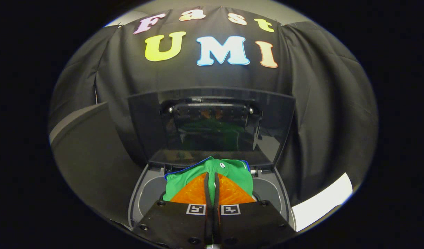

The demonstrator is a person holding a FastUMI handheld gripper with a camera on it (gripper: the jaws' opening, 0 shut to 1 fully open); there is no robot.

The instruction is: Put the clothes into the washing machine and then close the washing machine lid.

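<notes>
1. Nearest us, the tongs (212, 180) stand clenched, their 2 fingers (207, 188) drawn nearly together on a fold of the green garment (229, 173), each flat base bearing a square marker.
2. We see that soft, crumpled cloth, edged in blue, bunched around and just beyond the fingertips, over the round mouth of the washing machine (146, 193).
3. Beyond the tongs, the glossy dark lid (277, 121) stands raised, mirroring the green cloth.
4. We see the smooth grey top panel flanking both fingers.
</notes>
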